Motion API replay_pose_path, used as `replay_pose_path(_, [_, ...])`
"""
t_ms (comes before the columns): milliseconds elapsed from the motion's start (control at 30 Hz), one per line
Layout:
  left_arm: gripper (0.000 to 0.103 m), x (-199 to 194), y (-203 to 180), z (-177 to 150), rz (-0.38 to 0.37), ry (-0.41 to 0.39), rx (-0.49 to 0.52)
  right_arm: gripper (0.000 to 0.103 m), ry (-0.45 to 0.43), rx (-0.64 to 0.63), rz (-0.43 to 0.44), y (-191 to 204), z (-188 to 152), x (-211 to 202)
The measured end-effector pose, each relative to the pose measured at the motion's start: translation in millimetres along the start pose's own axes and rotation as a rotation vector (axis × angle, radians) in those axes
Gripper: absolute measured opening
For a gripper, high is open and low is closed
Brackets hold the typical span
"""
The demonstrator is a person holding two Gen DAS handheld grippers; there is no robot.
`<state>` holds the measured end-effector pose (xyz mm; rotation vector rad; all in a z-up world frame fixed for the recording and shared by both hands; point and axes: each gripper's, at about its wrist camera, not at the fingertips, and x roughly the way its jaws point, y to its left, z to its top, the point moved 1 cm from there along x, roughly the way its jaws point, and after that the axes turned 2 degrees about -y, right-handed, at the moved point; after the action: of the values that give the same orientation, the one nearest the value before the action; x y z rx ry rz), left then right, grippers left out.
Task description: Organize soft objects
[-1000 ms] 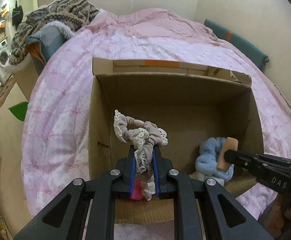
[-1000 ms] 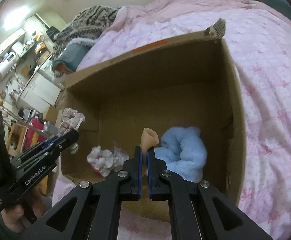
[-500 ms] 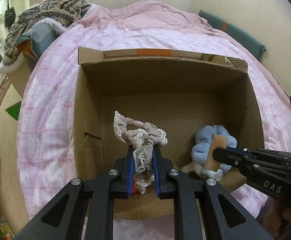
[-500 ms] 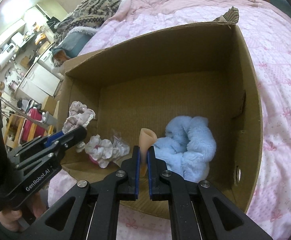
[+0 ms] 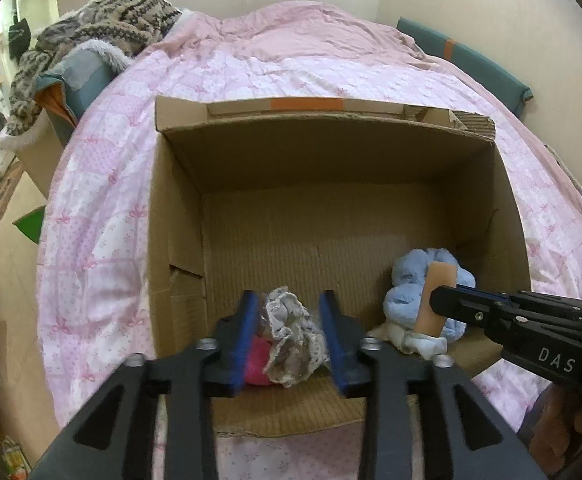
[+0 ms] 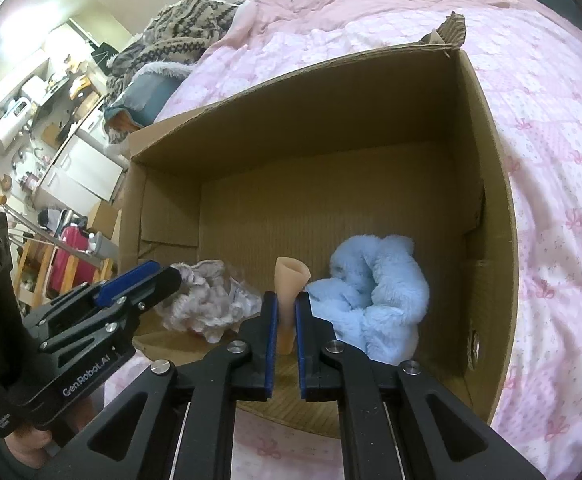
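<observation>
An open cardboard box (image 5: 175,240) (image 6: 487,184) sits on a pink bed. My left gripper (image 5: 289,308) (image 6: 159,276) is open over the box's near left corner. A grey lace scrunchie (image 5: 291,336) (image 6: 207,300) lies loose between its fingers, on top of a pink item (image 5: 257,364). My right gripper (image 6: 287,308) (image 5: 437,304) is shut on a tan, soft, cone-shaped piece (image 6: 289,292) (image 5: 437,300) just above a fluffy blue scrunchie (image 6: 379,296) (image 5: 415,292) in the box's near right corner.
The box rests on a pink quilt (image 5: 103,216) (image 6: 563,168). A patterned knit blanket (image 5: 103,16) lies on a blue-grey pile at the bed's far left. A teal headboard cushion (image 5: 463,60) is at the back right. Furniture and clutter (image 6: 39,128) stand left of the bed.
My left gripper has opened and let go of the lace scrunchie, which dropped into the box's near left corner. Both grippers moved lower and closer to the box. The right stays shut on the tan piece.
</observation>
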<state>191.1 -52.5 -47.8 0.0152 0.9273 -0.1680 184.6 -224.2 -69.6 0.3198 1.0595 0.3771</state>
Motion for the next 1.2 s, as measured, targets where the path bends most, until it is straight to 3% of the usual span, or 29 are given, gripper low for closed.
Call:
replay_pose_path(67, [0.056, -3, 0, 1, 0.015, -0.015, -0.001, 0.011, -0.002, 0.006, 0.003, -1, 1, -1])
replay_pose_path(200, [0.062, -4, 0, 2, 0.027, -0.020, -0.003, 0.016, -0.017, 0.016, 0.014, -1, 2, -4])
replay_pose_path(300, [0.062, -4, 2, 3, 0.034, -0.011, -0.014, 0.030, -0.025, 0.037, 0.021, -5, 2, -7])
replay_pose_path(333, [0.062, -5, 3, 4, 0.035, -0.012, -0.020, 0.039, -0.030, 0.042, 0.021, -6, 2, -9])
replay_pose_path(367, [0.062, -6, 5, 4, 0.041, -0.016, -0.027, 0.058, -0.038, 0.050, 0.024, -7, 2, -11])
replay_pose_path(433, [0.062, -10, 9, 5, 0.055, -0.030, -0.042, 0.071, -0.067, 0.068, 0.036, -10, 4, -17])
replay_pose_path(633, [0.062, -27, 16, 10, 0.092, -0.097, -0.073, 0.074, -0.151, 0.065, 0.033, -10, 9, -38])
replay_pose_path(733, [0.062, -39, 19, 12, 0.125, -0.132, -0.081, 0.084, -0.231, 0.032, -0.037, -5, 16, -59])
replay_pose_path(800, [0.064, -50, 20, 15, 0.148, -0.163, -0.080, 0.094, -0.261, 0.014, -0.033, -1, 18, -71])
replay_pose_path(833, [0.067, -55, 21, 17, 0.152, -0.175, -0.081, 0.098, -0.271, 0.008, -0.034, 0, 18, -75])
replay_pose_path(1200, [0.091, -117, 38, 16, 0.090, -0.248, -0.142, 0.103, -0.390, -0.086, -0.129, 26, 1, -127])
